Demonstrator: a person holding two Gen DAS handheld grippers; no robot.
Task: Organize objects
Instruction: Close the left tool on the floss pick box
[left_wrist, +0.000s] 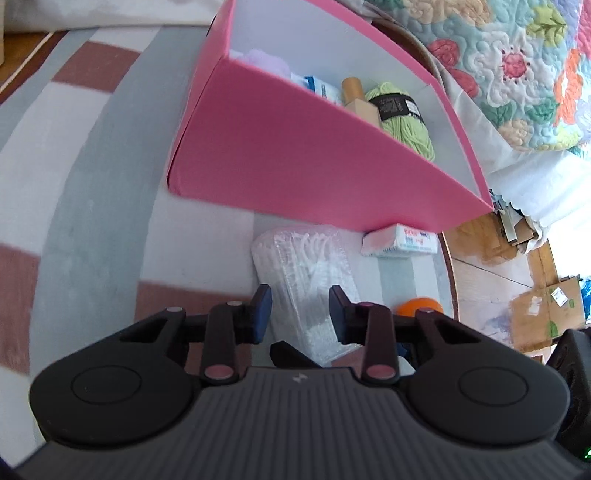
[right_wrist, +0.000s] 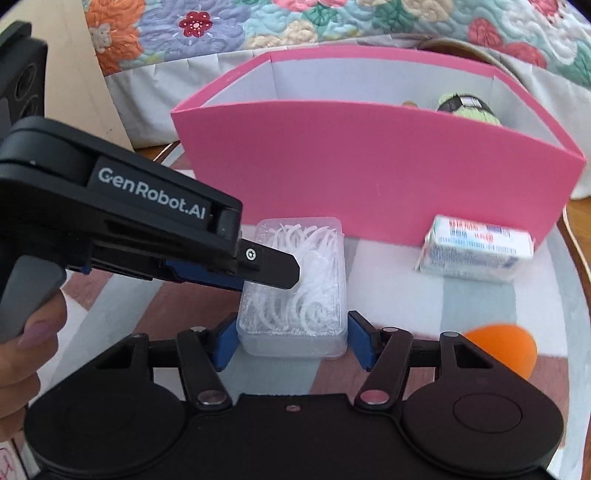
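Left wrist view: left gripper (left_wrist: 300, 314) sits over the clear plastic box (left_wrist: 299, 266) of white floss picks. Blue pads straddle the box's width; contact can't be confirmed from here, so the grip stays undetermined. The box is a ribbed, transparent rectangle lying on the striped rug (left_wrist: 92, 184), just in front of the pink bin (left_wrist: 295, 155). The bin has smooth matte pink walls and a white lining. Inside it: a green yarn skein (left_wrist: 402, 114) with a black band, a tan wooden piece (left_wrist: 360, 99), and a blue-white packet (left_wrist: 319, 88). A white tissue pack (left_wrist: 400, 240) lies against the bin's front wall, right of the box. An orange ball (left_wrist: 417, 306) sits nearer the camera than the pack. A quilted floral bedspread (left_wrist: 517, 66) is behind the bin.

Right wrist view: right gripper (right_wrist: 291, 341) brackets the near end of the same box (right_wrist: 295, 291), blue pads (right_wrist: 225, 341) flanking both sides with a slight gap, so it's released, not clamped. This view alone shows the left tool from the side, black with lettering, one finger (right_wrist: 273, 267) lying across the box lid, and a hand (right_wrist: 22, 354) on its handle. The bin's contents are mostly hidden here; only the yarn top (right_wrist: 469, 107) shows.
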